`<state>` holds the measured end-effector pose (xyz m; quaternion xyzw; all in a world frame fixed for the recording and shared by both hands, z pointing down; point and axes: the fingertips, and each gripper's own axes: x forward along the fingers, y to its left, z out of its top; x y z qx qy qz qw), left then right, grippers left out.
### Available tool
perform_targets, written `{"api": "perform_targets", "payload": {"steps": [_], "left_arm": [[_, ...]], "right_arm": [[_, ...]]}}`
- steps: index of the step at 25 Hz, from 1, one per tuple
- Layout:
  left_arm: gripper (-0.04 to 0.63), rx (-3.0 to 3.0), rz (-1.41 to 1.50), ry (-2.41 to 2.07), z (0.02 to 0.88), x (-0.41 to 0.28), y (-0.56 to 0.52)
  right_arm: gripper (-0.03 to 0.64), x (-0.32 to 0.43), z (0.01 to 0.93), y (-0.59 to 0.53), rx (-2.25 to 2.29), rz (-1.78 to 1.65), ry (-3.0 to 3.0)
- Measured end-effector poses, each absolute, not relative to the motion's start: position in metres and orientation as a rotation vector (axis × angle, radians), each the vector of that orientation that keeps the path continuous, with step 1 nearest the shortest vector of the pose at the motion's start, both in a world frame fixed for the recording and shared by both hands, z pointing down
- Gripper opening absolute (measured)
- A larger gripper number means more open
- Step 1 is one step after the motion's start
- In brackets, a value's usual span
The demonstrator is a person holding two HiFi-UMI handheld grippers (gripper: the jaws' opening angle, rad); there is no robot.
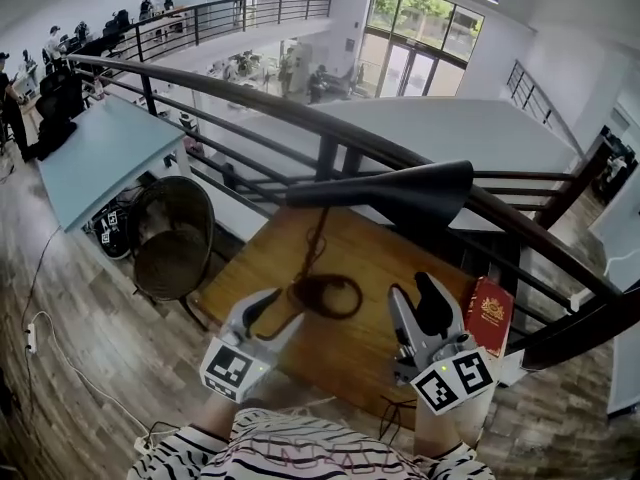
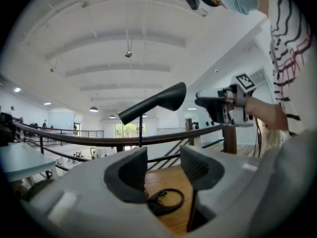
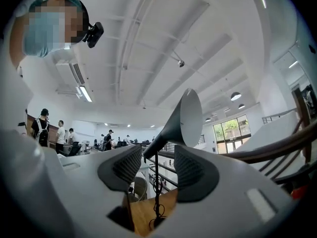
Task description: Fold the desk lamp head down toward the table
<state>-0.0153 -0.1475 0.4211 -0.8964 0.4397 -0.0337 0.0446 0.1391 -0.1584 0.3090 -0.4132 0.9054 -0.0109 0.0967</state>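
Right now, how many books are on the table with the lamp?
1. A red book sits at the wooden table's right edge, just right of the right gripper. The lamp head covers part of the table, so another could be hidden.

The lamp head (image 1: 400, 193) is matt black, the table (image 1: 400, 258) smooth, warm-toned wood, and the red book (image 1: 490, 313) has a glossy cover. The left gripper (image 1: 272, 313) and right gripper (image 1: 413, 290) are pale grey plastic with dark, ribbed pads (image 2: 130, 175).

Mezzanine: curved dark railing (image 1: 240, 98), wood-plank floor (image 1: 90, 348), pale blue desk (image 1: 100, 153), tall windows (image 1: 420, 18), white ceiling (image 2: 124, 14).
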Motion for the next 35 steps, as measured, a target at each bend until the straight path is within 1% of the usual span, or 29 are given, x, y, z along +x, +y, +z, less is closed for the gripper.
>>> {"api": "perform_targets", "payload": {"steps": [8, 14, 21, 29, 35], "left_arm": [[0.201, -2.733, -0.127, 1.423, 0.436, -0.021, -0.158], [0.201, -2.777, -0.116, 1.365, 0.441, -0.024, -0.191], [0.201, -2.819, -0.117, 1.287, 0.436, -0.030, -0.244], [0.201, -2.878, -0.131, 1.249, 0.451, -0.033, -0.304], [0.209, -2.926, -0.121, 1.201, 0.453, -0.026, -0.324]], "right_arm": [[0.193, 0.151, 0.260, -0.168, -1.200, 0.193, 2.676], [0.193, 0.144, 0.231, -0.189, -1.240, 0.331, 2.653], [0.190, 0.142, 0.215, -0.216, -1.370, 0.387, 2.620], [0.190, 0.153, 0.211, -0.237, -1.449, 0.368, 2.529], [0.192, 0.150, 0.194, -0.249, -1.526, 0.421, 2.505]]}}
